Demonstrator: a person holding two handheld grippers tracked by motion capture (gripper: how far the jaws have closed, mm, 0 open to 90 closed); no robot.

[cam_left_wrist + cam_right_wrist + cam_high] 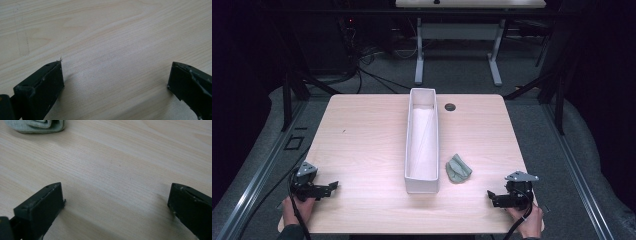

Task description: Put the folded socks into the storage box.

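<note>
Two grippers rest at the table's (362, 130) near corners, left gripper (333, 186) and right gripper (490, 196), jaws wide, holding nothing. One green cloth (458, 168), seemingly folded, lies beside one white tray (422, 186), angled toward the right edge.

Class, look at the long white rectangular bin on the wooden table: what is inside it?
The long white rectangular bin shows a bare white floor and inner walls, with nothing in it. The near wall hides the floor just behind it.
</note>
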